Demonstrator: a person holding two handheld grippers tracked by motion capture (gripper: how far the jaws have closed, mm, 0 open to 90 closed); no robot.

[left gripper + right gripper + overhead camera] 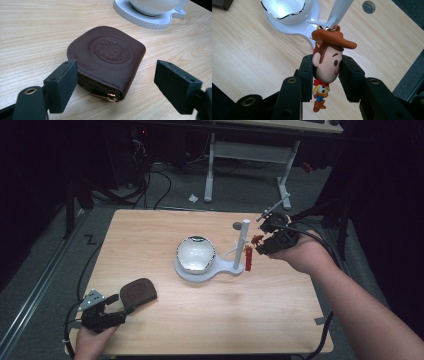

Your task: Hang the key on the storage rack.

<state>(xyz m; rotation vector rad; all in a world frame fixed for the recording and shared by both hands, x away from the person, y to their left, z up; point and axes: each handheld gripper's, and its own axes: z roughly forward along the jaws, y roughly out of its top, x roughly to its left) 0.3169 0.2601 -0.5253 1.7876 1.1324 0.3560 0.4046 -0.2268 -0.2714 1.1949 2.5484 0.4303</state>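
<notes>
Wooden table (165, 320): one wallet (107, 60), one bowl (195, 253), one cowboy keychain (327, 62).

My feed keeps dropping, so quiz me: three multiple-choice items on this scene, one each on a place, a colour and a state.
1. Where does the pouch lie?
A. In the bowl
B. On the table, between the left gripper's open jaws
C. Hung on the post

2. What colour is the figure's hat?
A. Brown
B. Green
C. White

3. What is the right gripper doing?
A. Standing open above the bowl
B. Shut on the post
C. Shut on the figure's head

Answers:
1 B: the left gripper has a jaw on each side of it, apart from it.
2 A: the brim shows brown.
3 C: both pads press the figure at the head.
</notes>
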